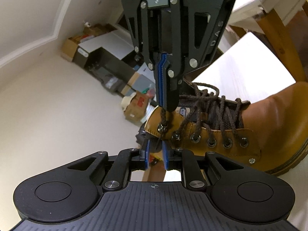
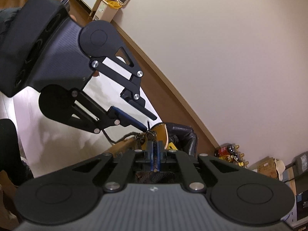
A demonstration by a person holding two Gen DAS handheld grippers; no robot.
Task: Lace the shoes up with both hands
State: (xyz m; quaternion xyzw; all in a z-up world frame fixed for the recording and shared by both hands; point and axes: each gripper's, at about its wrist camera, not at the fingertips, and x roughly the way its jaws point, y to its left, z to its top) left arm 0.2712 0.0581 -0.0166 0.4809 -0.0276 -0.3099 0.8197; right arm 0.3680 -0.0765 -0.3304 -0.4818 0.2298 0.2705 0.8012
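A tan leather boot [image 1: 269, 119] with dark brown laces [image 1: 209, 104] lies on a white surface, toe to the right. My right gripper [image 1: 167, 106] comes down from above and is shut on a lace strand [image 1: 164, 116] just above the top eyelet hook [image 1: 161, 128]. My left gripper [image 1: 156, 144] stands open at the boot's collar, and the thin lace tip [image 1: 160, 139] sits between its blue pads [image 1: 147, 154]. In the right wrist view my right gripper [image 2: 155, 145] pinches the lace over the boot [image 2: 160, 132], while the open left gripper [image 2: 150, 123] brackets the upright lace tip [image 2: 148, 124].
Cardboard boxes [image 1: 134, 107] and dark cases line the wall beyond the boot. A wooden table leg [image 1: 279, 38] rises at the right. The right wrist view has bottles [image 2: 231, 152] by the baseboard, a lidded bin [image 2: 113, 5], and a person's dark-clad leg [image 2: 7, 144] at the left.
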